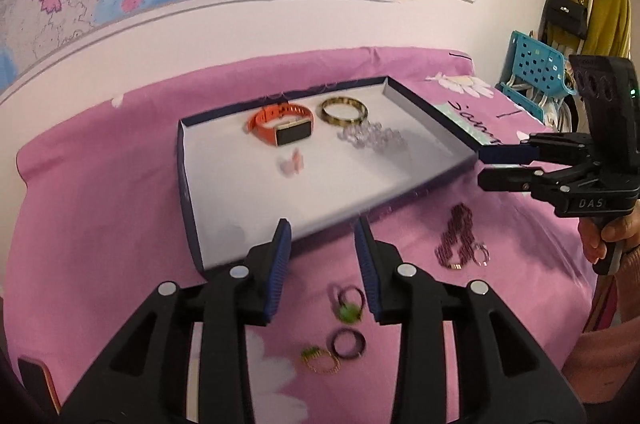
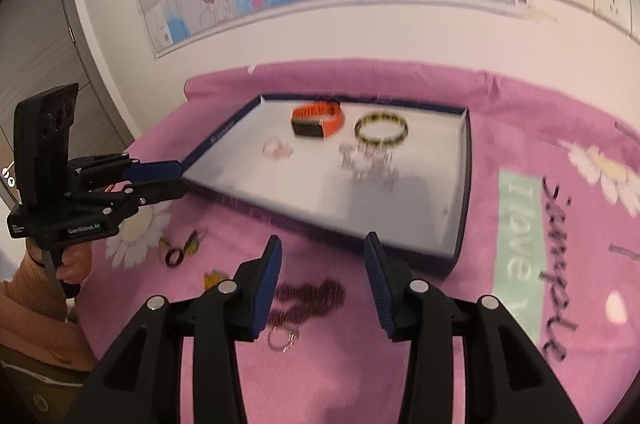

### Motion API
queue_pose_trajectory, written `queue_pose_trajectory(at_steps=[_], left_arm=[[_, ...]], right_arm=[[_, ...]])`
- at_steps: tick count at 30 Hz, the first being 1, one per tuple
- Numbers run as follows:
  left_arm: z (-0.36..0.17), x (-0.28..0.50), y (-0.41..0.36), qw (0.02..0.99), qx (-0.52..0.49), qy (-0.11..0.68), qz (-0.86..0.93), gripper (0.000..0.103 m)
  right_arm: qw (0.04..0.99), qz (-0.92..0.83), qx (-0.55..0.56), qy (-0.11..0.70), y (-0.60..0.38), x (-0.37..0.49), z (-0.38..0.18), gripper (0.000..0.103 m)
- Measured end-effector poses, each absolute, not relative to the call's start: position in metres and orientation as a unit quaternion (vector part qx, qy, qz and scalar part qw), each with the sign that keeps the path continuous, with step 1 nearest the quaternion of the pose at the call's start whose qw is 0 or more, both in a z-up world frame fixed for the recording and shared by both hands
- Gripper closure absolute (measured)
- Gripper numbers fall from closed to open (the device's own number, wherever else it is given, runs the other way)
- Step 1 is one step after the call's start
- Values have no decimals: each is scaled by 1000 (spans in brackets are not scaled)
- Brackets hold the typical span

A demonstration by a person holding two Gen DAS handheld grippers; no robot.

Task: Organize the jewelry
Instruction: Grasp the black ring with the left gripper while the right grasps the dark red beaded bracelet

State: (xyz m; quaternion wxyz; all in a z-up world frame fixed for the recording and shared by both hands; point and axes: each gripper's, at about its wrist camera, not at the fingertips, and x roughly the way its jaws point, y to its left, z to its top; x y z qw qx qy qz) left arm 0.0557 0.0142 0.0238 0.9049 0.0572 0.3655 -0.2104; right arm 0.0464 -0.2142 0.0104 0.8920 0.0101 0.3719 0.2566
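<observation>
Inside, glossy round bangle (image 1: 344, 111), ridged tongs (image 1: 323, 266) agape.

Tray (image 1: 192, 208) wall blocks low entry; rings (image 1: 346, 342) crowd cloth (image 1: 100, 224) before it.

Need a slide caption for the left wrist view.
Open left gripper hovers over rings beside the tray holding an orange watch.
</observation>
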Motion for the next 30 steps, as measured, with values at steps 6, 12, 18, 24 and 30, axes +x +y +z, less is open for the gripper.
queue_pose_trajectory(at_steps=[6,12,18,24,30], left_arm=[[12,36,14,904,55,370,-208,70],[3,17,12,897,66,376,-223,70],[-3,8,16,894,67,385,-220,68],[-10,6,24,891,64,399,-208,68],[-11,3,31,891,61,403,-200,68]], right_arm=[[886,252,15,389,-213,38,-5,63],[880,249,25,404,-213,34,-16,63],[879,245,26,408,-211,34,-19,63],[878,242,28,412,-210,36,-23,63],[877,242,32,413,-210,36,-24,63]])
